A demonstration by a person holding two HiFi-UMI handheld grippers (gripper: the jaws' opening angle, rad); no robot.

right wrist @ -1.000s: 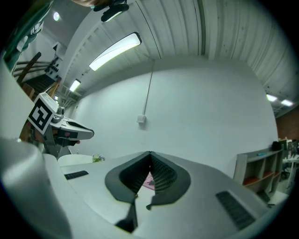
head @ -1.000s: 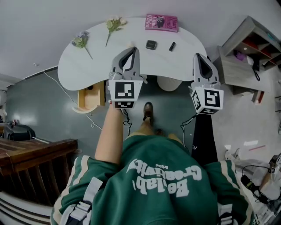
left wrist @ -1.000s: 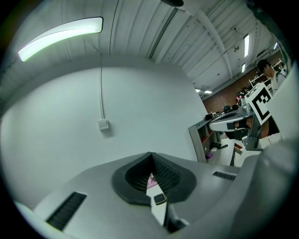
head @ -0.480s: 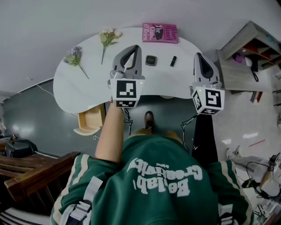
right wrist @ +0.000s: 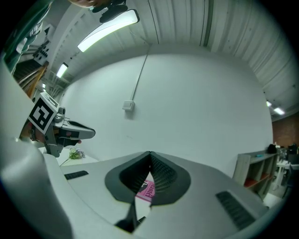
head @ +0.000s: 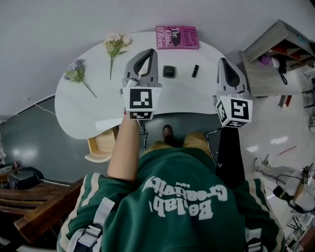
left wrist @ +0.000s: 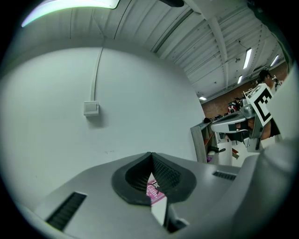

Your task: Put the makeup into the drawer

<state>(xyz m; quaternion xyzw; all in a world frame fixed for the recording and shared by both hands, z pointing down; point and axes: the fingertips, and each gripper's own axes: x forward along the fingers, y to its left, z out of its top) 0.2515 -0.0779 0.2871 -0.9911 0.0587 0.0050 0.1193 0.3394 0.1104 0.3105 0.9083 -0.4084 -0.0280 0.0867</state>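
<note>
Two closed, empty: left tongs (head: 147,52), right tongs (head: 223,62); two makeup: compact (head: 169,71), tube (head: 195,71); one book (head: 177,37).

Cool, even indoor light, with muted colours. In the head view the wide lens bows the white table (head: 93,106) into a curve and stretches everything near the edges. The glossy floor (head: 268,147) at right carries pale patches of glare, and soft shadow lies beneath the table. Both gripper views are round fisheye pictures with black corners. A strip lamp (right wrist: 108,29) glows at the upper left of the right gripper view. A second lamp (left wrist: 70,5) flares along the top edge of the left gripper view. Close to the lens, the left gripper (left wrist: 150,156) and right gripper (right wrist: 149,156) look soft and slightly blurred. The wall (left wrist: 140,93) behind is evenly lit.
</note>
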